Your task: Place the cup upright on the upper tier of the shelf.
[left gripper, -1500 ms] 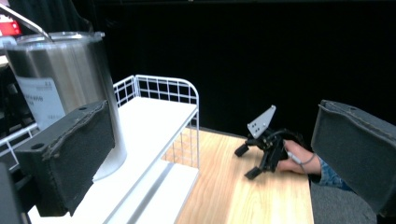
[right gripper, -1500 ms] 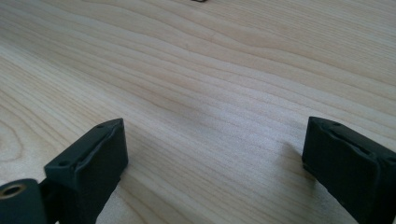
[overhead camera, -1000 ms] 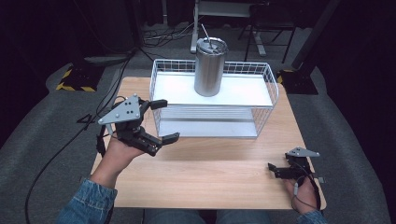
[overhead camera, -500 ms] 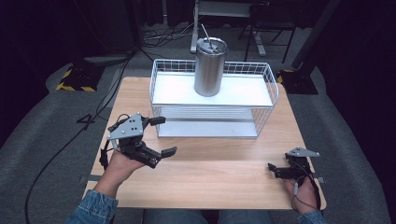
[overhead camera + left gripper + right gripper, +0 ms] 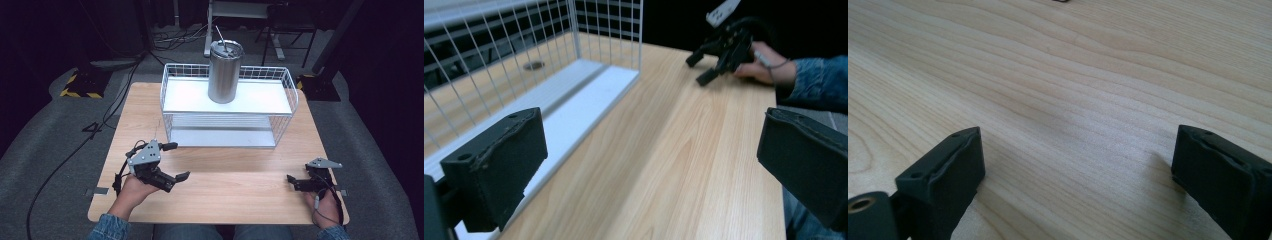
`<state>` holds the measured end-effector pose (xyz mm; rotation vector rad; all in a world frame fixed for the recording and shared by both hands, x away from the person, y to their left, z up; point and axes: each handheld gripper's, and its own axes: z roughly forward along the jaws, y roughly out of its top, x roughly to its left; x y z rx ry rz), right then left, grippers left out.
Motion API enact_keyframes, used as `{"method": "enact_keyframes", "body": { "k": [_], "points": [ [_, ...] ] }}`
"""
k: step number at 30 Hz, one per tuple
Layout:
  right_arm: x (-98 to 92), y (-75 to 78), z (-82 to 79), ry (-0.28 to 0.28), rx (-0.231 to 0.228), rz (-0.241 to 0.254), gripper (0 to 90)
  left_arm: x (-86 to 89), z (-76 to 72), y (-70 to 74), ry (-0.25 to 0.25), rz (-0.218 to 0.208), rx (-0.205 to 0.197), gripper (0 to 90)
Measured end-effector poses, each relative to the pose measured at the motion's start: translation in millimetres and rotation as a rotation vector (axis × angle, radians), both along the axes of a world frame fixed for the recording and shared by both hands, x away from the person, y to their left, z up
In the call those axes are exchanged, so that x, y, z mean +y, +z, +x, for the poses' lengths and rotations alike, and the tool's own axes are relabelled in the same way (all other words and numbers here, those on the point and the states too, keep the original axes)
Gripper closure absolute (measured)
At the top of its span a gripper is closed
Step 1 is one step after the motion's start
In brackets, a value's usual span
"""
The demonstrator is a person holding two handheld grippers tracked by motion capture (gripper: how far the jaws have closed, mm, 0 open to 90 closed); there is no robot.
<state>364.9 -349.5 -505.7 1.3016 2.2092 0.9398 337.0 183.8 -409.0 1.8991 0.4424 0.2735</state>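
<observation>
A steel tumbler (image 5: 225,72) with a straw stands on the top shelf of a white wire rack (image 5: 227,137) at the back of the wooden table (image 5: 235,205). My left gripper (image 5: 176,161) hovers open in front of the rack's left corner, holding nothing. In the left gripper view its jaws (image 5: 651,160) stand wide apart, with the rack's lower shelf (image 5: 574,95) to their left and the right gripper (image 5: 721,45) farther off. My right gripper (image 5: 292,183) rests open at the table's front right. Its jaws (image 5: 1075,170) straddle bare wood.
The rack's lower shelf (image 5: 222,136) holds nothing. Cables (image 5: 107,117) trail over the grey floor left of the table. A yellow-black striped block (image 5: 80,85) lies at far left. Chair legs (image 5: 272,40) stand behind the rack.
My left gripper has drawn back from the rack's front left corner toward the near edge of the table and a little to the right. The right gripper has stayed put.
</observation>
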Motion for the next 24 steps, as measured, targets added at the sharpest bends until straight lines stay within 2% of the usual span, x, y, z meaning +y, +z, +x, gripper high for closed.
{"method": "enact_keyframes", "body": {
  "k": [2,5,9,13,19,24],
  "points": [
    [0.0,0.0,0.0,0.0,0.0,0.0,7.1,-0.9,-1.2,-9.2,0.005,0.02,0.005,0.6],
    [0.0,0.0,0.0,0.0,0.0,0.0,7.1,-1.3,-2.2,-23.8,0.012,0.023,0.031,0.6],
    [-0.1,-0.1,0.1,0.001,-0.002,-0.001,7.1,-2.2,-1.6,-39.0,0.023,0.048,0.047,0.8],
    [0.0,0.0,0.0,0.0,0.0,0.0,7.1,-4.6,-0.6,-55.8,0.034,0.104,0.071,0.9],
    [0.0,0.0,0.0,0.0,0.0,0.0,7.1,-4.1,-0.3,-74.0,0.051,0.119,0.105,1.0],
    [-0.1,-0.1,0.1,0.001,-0.002,-0.001,7.1,-6.4,1.7,-88.5,0.067,0.188,0.134,2.0]
  ]
}}
